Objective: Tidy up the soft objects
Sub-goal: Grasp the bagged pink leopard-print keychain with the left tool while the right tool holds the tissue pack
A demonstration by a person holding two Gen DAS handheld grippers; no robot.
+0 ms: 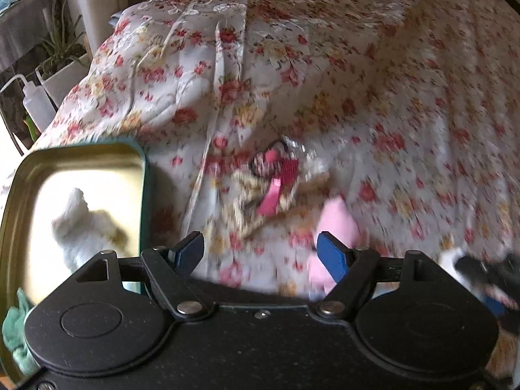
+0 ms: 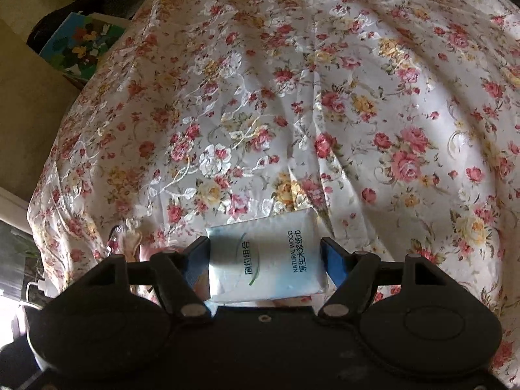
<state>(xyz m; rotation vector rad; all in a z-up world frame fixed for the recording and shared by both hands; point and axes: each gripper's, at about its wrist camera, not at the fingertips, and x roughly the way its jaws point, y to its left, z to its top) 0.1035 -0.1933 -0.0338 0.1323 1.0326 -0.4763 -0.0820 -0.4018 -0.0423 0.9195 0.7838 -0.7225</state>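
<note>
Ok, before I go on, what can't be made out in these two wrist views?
- Left wrist view: pink item by the left gripper, smeared by motion blur and partly behind a finger.
- Same view: white fluffy thing in the tin tray, washed out by glare.
- Right wrist view: tissue pack between the right gripper's pads; lower end hidden by gripper body.

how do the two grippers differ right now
The right gripper has a white tissue pack between its fingers, pads against its sides; the left gripper has nothing between its fingers. The right sits over bare floral cloth; the left has a tin tray beside it. Both have blue pads.
</note>
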